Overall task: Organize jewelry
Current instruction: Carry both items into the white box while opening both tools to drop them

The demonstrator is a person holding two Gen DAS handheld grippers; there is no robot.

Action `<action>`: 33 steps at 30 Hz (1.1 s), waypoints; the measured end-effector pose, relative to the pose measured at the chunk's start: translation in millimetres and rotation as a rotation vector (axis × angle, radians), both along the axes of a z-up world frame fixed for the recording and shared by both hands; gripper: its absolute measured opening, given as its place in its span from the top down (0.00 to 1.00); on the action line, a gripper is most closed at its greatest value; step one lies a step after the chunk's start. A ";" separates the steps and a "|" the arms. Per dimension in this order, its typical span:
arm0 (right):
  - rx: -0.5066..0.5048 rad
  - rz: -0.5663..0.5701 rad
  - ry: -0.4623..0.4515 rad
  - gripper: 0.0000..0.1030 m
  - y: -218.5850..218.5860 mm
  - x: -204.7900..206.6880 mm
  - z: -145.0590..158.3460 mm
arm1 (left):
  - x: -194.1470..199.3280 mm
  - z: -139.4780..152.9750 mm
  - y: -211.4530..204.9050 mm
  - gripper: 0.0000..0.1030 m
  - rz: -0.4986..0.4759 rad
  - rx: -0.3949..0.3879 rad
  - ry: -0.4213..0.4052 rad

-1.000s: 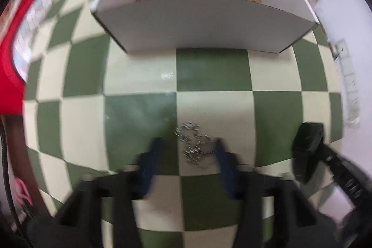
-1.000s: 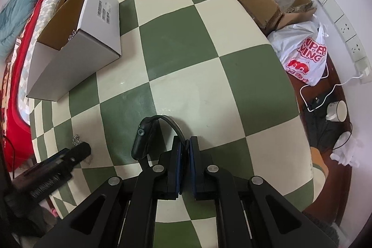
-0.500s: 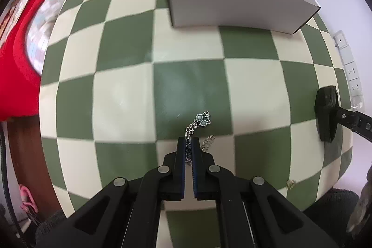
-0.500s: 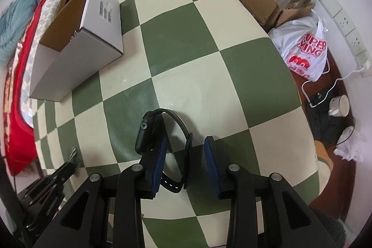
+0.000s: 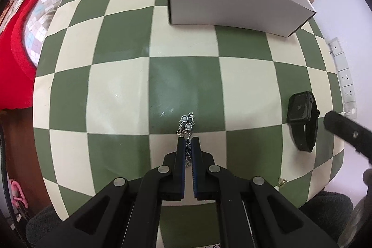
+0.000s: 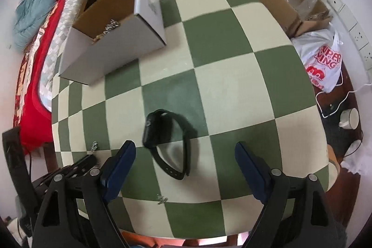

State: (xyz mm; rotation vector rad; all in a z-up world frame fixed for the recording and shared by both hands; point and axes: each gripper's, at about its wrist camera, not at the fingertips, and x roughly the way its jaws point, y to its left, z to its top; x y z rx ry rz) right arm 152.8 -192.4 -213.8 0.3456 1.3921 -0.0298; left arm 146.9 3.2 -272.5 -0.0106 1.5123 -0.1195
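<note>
My left gripper [image 5: 188, 140] is shut on a silver bracelet [image 5: 186, 122] with pale stones; its free end hangs out ahead of the fingertips above the checkered table [image 5: 121, 90]. A white cardboard box [image 5: 232, 6] with jewelry inside stands at the far side. My right gripper [image 6: 184, 150] is open wide, and a black smartwatch [image 6: 167, 138] lies on the table between and just ahead of its fingers. The watch also shows in the left wrist view [image 5: 302, 120]. The box [image 6: 111, 48] shows at the left in the right wrist view.
A small metal piece [image 6: 162, 199] lies near the table's front edge, also in the left wrist view [image 5: 282, 182]. Red bedding [image 5: 21, 22] borders the table's left. A brown carton [image 6: 286, 1] and a white plastic bag [image 6: 323, 64] sit on the floor at right.
My left gripper closed on the bracelet and lifted it back from the box. My right gripper opened, let go of the smartwatch and left it on the table.
</note>
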 end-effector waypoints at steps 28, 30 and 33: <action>-0.151 0.086 0.000 0.59 37.4 5.6 -19.2 | 32.3 26.1 12.1 0.98 0.013 -0.077 -0.046; -0.137 0.075 -0.019 0.59 36.0 6.0 -11.6 | 36.7 40.5 16.1 0.98 0.018 -0.111 -0.062; -0.105 0.052 -0.050 0.59 31.9 8.4 4.4 | 44.7 63.7 23.5 0.98 0.036 -0.171 -0.080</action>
